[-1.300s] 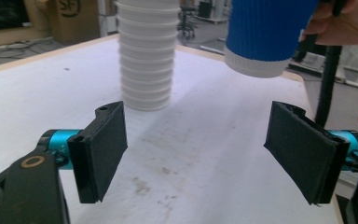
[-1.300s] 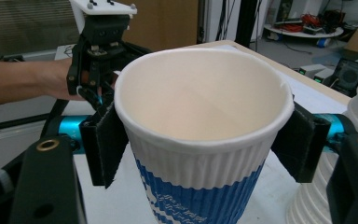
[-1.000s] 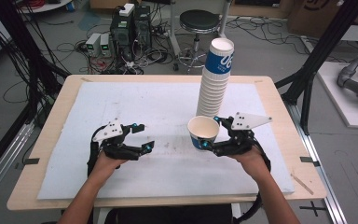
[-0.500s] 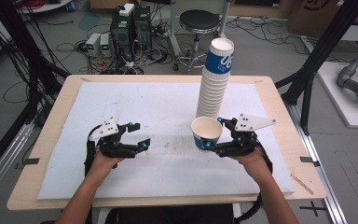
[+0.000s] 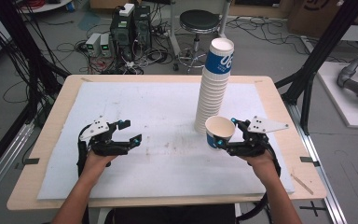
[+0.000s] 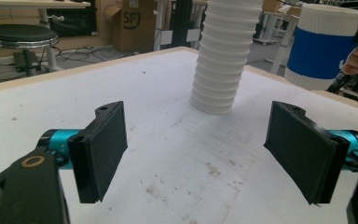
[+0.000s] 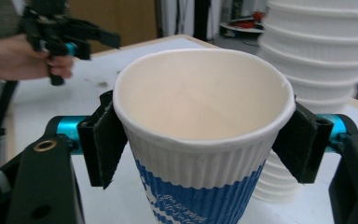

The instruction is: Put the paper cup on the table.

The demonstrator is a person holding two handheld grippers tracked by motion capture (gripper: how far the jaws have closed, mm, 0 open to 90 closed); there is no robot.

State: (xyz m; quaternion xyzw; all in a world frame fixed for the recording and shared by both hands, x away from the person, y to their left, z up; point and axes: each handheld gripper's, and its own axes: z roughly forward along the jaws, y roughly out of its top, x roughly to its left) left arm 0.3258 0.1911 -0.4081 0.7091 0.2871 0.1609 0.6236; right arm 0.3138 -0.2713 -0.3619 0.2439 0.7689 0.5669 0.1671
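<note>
Resting low over the white counter, your left claw stands apart with nothing between its pads, while your right claw is clamped on the blue-and-white cup, upright, just beside the cup stack.

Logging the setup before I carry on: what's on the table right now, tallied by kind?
Single paper cup, held in the right gripper: 1
Stack of nested cups, standing on the white mat: 1 (cups inside too close to count)
Grippers, with the left gripper open and holding nothing: 2
Total: 4
</note>
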